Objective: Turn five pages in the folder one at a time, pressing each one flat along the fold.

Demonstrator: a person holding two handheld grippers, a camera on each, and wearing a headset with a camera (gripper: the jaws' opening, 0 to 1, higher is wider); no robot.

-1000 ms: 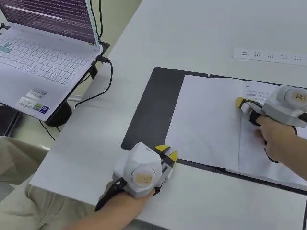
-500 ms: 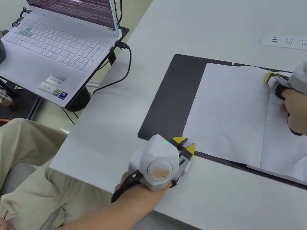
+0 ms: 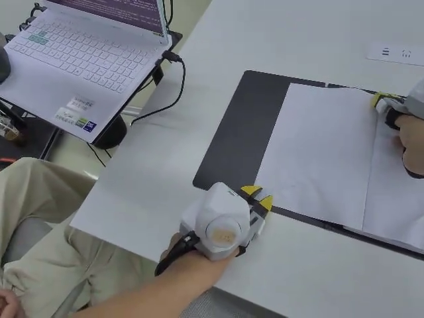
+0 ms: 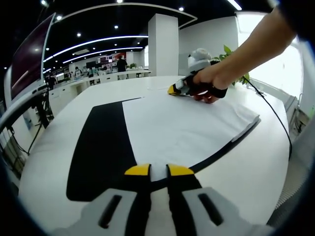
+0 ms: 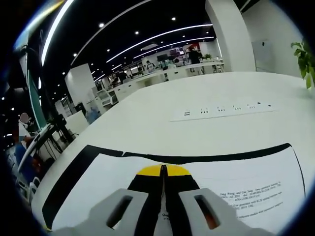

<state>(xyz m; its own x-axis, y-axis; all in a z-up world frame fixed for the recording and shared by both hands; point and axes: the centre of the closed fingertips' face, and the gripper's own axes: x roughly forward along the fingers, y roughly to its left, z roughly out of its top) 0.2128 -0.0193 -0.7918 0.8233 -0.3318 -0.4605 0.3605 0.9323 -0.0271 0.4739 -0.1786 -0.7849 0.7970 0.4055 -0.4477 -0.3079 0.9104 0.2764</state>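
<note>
- The folder [image 3: 232, 139] lies open and flat on the bench [image 3: 265, 40]. Its black inside cover is exposed on the left, and a turned page [image 3: 318, 152] lies blank side up across the middle.
- The left claw [image 4: 158, 170] rests at the near edge of the folder, by the lower corner of the turned page. Its yellow tips stand a narrow gap apart. It cannot be told whether they pinch the edge or only bear on it. Judged purpose: anchoring the folder so it does not slide during pressing.
- The right claw [image 5: 163, 170] is clenched, tips together and holding nothing. It sits low on the paper at the far end of the fold [image 3: 370, 165]. Closed tips form one blunt point, which suits rubbing a crease.
- In the right gripper view, the printed page [image 5: 246, 189] lies to the right of the tips and the blank sheet to the left, so the tips sit on the fold itself.
- Judged step: pressing the turned page flat, starting from the far end of the fold.
- A laptop [image 3: 86, 53] and a power strip [image 3: 396, 53] stand well apart from the work.
</note>
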